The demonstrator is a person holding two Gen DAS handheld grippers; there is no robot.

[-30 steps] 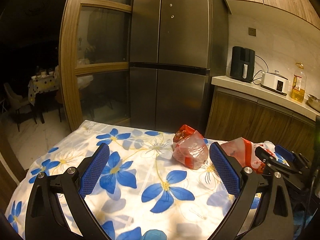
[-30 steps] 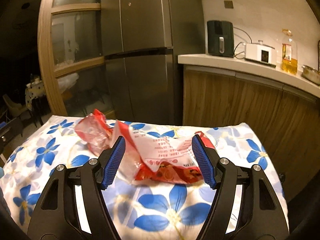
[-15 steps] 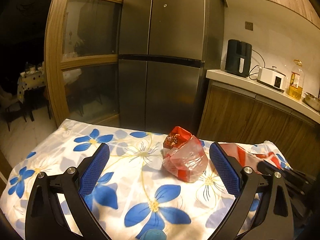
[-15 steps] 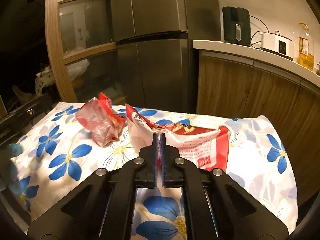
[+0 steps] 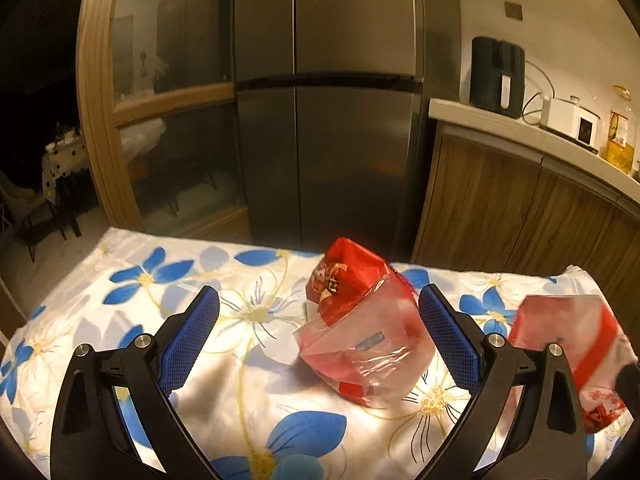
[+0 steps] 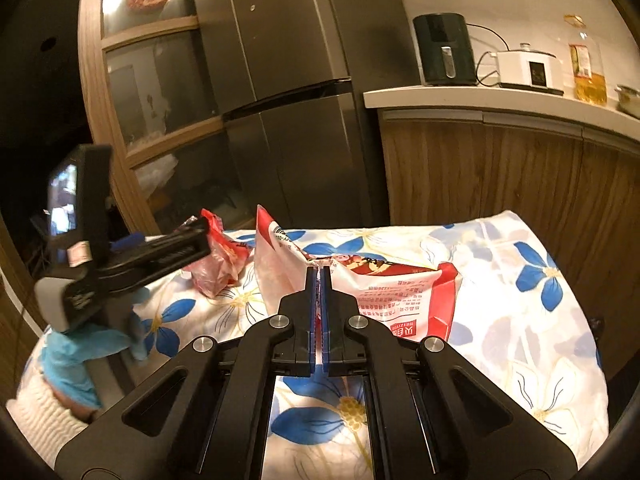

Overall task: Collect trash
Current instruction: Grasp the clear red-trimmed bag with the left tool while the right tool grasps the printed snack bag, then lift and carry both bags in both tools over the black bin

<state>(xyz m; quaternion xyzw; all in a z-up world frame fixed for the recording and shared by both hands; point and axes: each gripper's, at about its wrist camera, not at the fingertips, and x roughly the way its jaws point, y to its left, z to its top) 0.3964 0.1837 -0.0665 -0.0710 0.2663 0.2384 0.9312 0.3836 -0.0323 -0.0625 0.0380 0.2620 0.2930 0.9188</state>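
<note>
Left wrist view: left gripper (image 5: 318, 334) has closed in on the crumpled red-and-clear bag (image 5: 362, 340); jaws wide open, bag now between them toward 3 o'clock, long axis running 11 to 5, on the floral cloth (image 5: 132, 288).

Right wrist view: right gripper (image 6: 319, 280) jaws, apart a second ago, now pinch the red-and-white wrapper (image 6: 384, 284), stretched 9 to 3.

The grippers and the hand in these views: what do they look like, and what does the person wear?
Each gripper, left gripper and right gripper, has a black frame with triangular cut-outs, silver bolts and blue textured pads. The left hand wears a light blue glove and a white knitted sleeve.
</note>
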